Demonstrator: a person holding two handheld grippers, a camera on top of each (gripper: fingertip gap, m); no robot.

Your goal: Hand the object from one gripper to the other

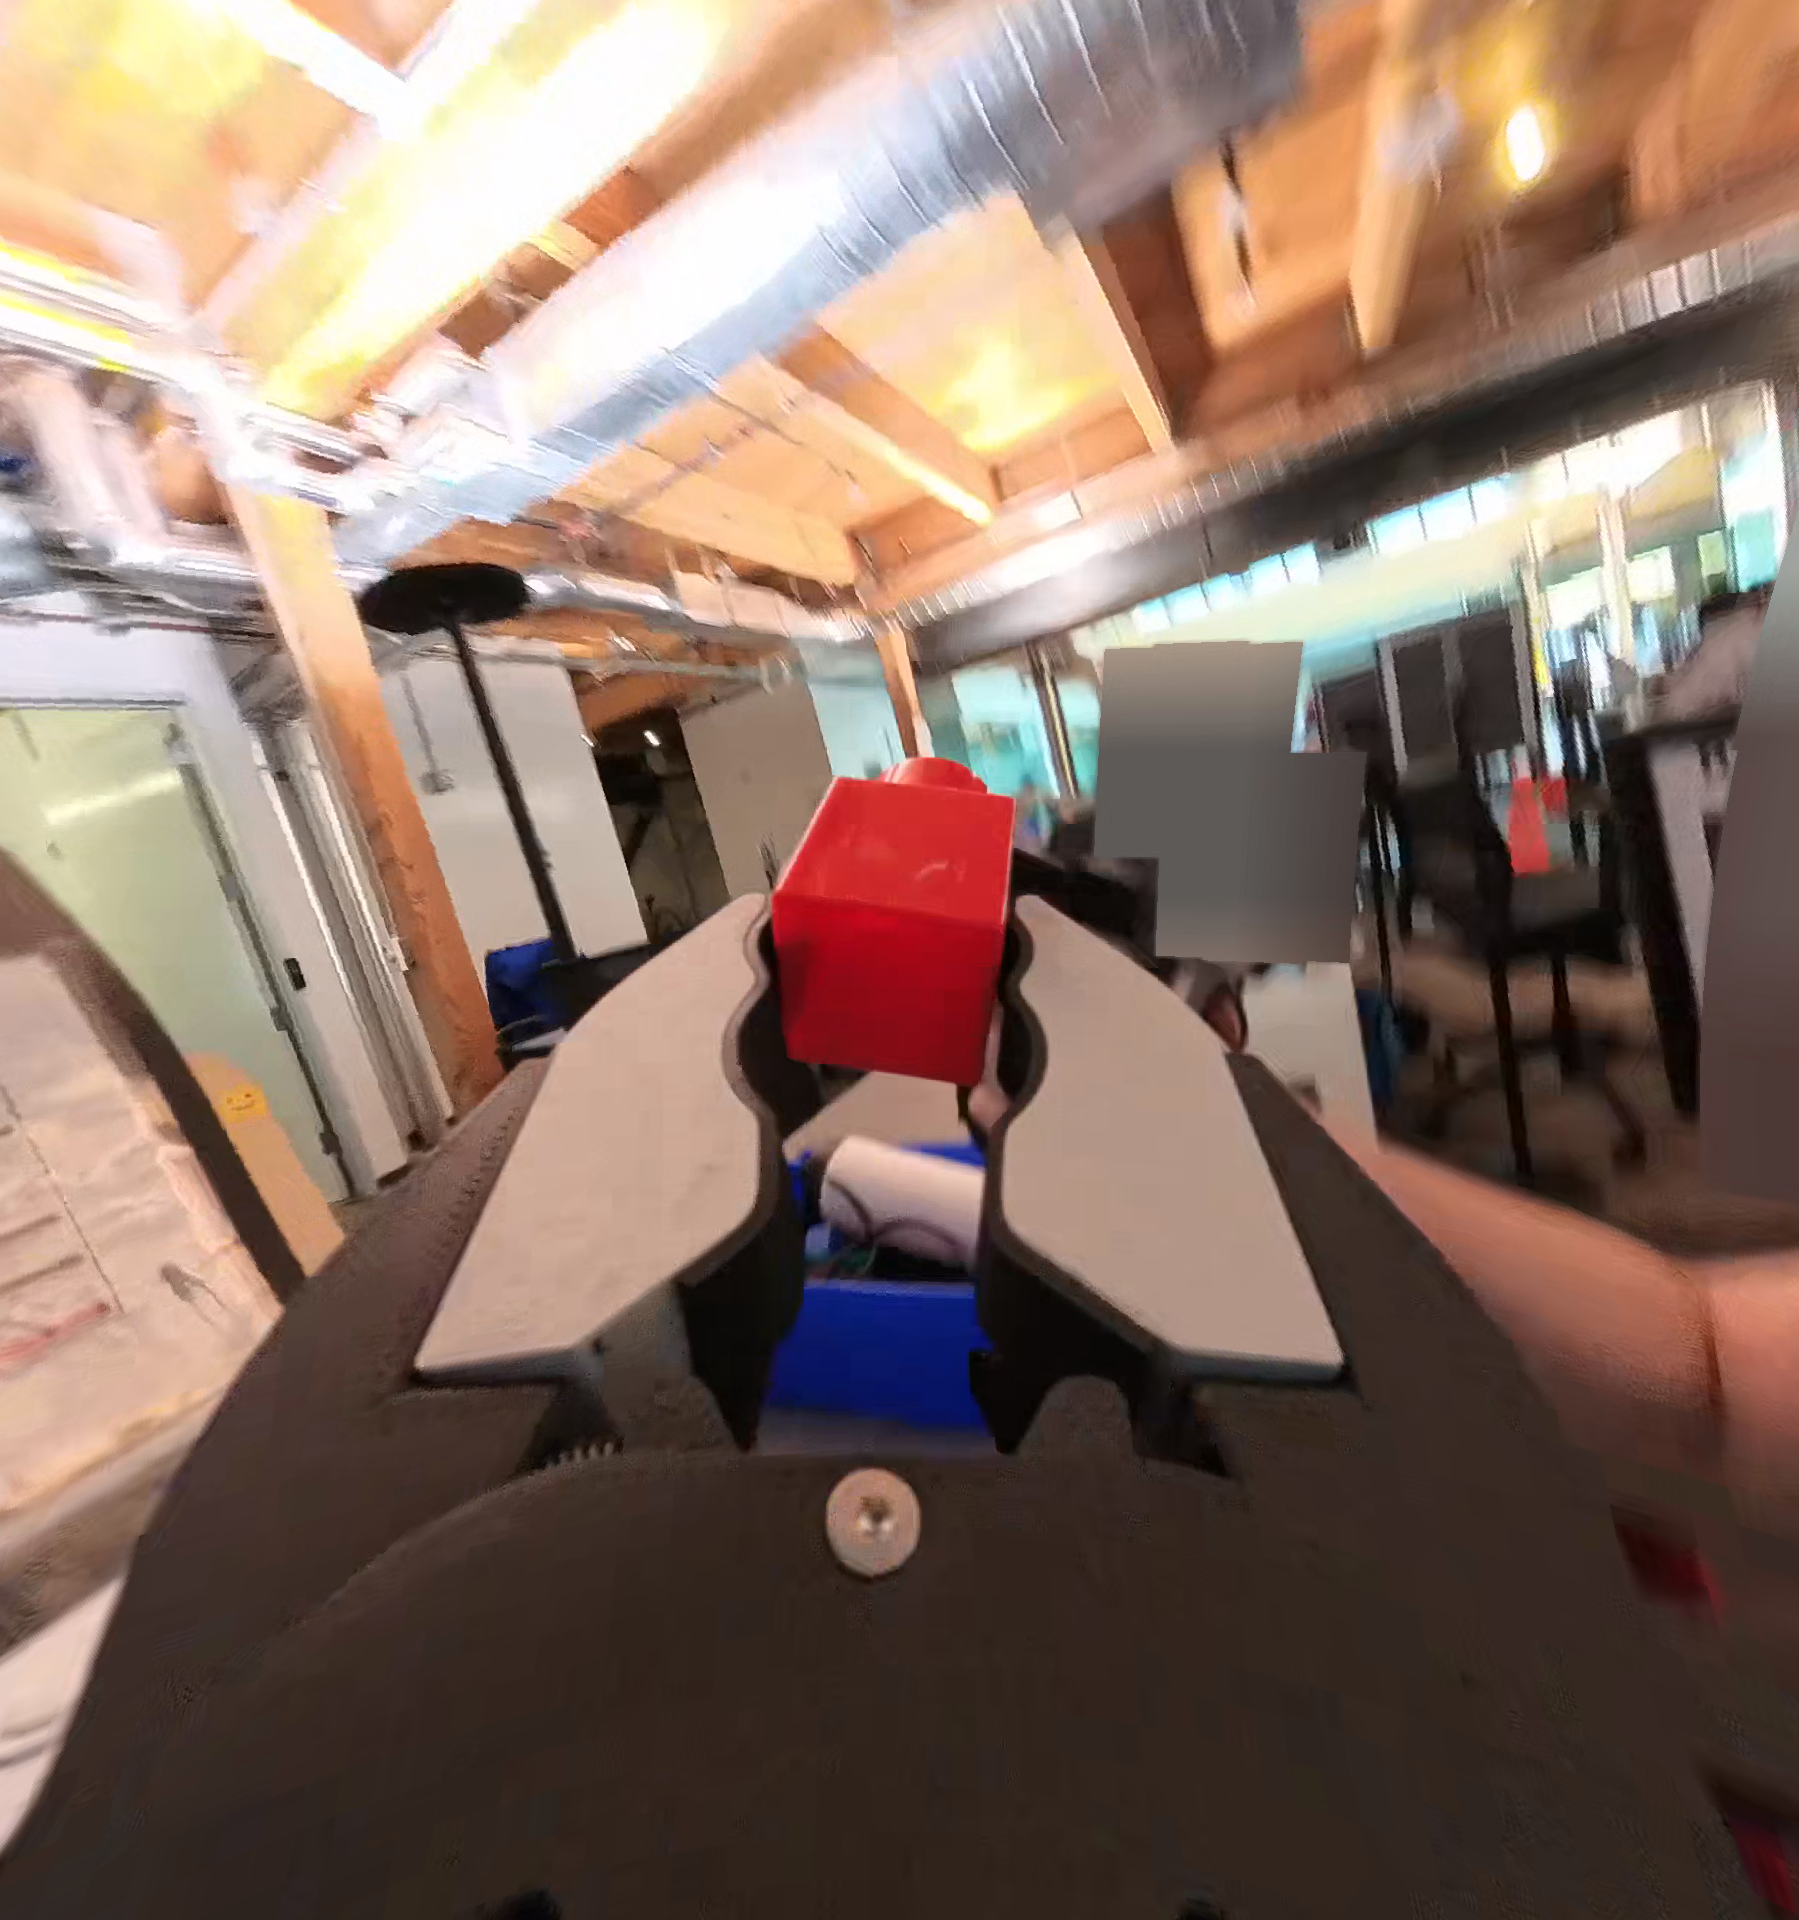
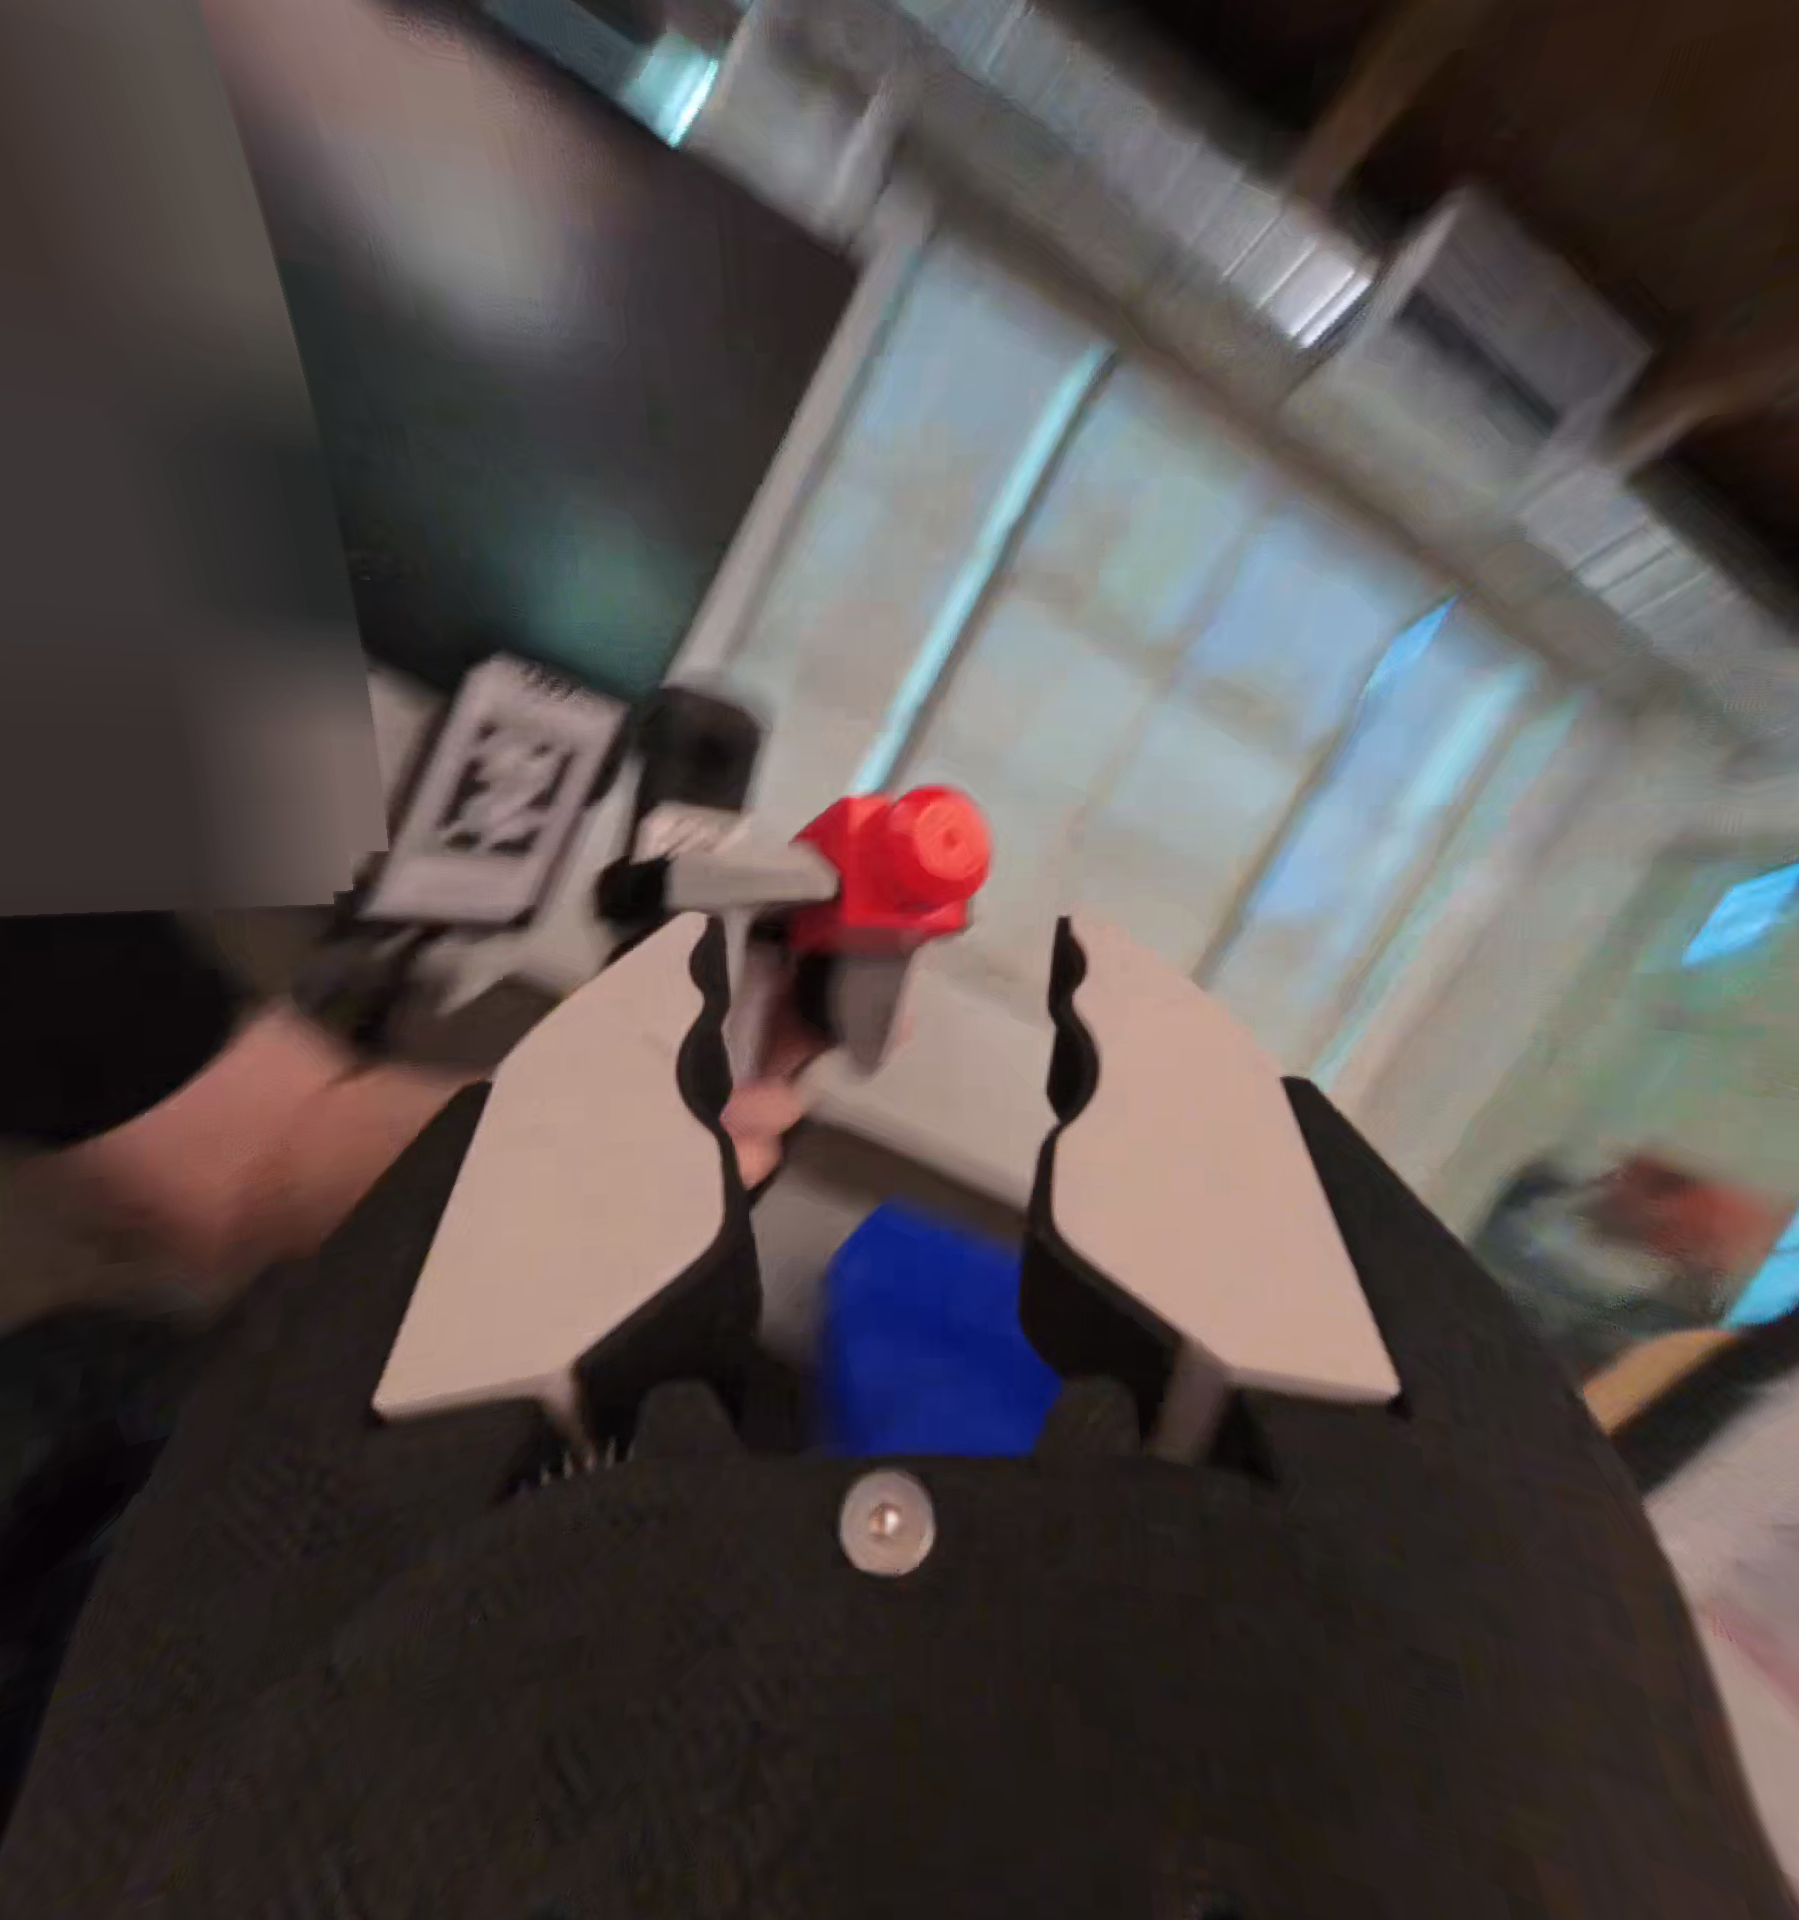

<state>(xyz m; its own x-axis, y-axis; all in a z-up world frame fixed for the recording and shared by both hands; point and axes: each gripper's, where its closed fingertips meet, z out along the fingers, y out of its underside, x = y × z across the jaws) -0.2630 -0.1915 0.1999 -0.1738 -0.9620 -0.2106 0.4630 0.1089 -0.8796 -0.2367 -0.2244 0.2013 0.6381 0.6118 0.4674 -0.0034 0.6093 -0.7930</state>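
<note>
Step in hand: the approach before the transfer is judged to be under way; the object is carried by one side only, and the receiving side is not yet closed on it.

Object: a red toy brick point(image 1: 893, 935) with a single round stud is held aloft, clear of any table, at the fingertips of the left hand-held gripper point(image 1: 893, 971). In the right wrist view the same brick point(image 2: 890, 873) is seen just ahead of the right hand-held gripper point(image 2: 884, 935), slightly to the left of its centre line, with the stud turned toward that camera.

Left hand-held gripper: its jaws are pressed against two opposite faces of the brick, which is pinched near the tips; the stud end projects forward beyond them.

Right hand-held gripper: its jaws are spread and nothing lies between them. The brick sits just past the tips; contact is not seen.

Other things: a blue bin point(image 1: 874, 1340) is seen below, between the left gripper's fingers, and a blue blurred shape is seen low between the right gripper's fingers. A forearm point(image 1: 1560, 1309) is seen to the right of the left gripper.

Next move, as judged: the spread jaws need to be advanced and shifted slightly left until the free faces of the brick are straddled, then closed. Release by the left side should be withheld until that grip is firm.

Risk: both views are blurred, so alignment is hard to judge; a glancing contact could knock the brick loose.
</note>
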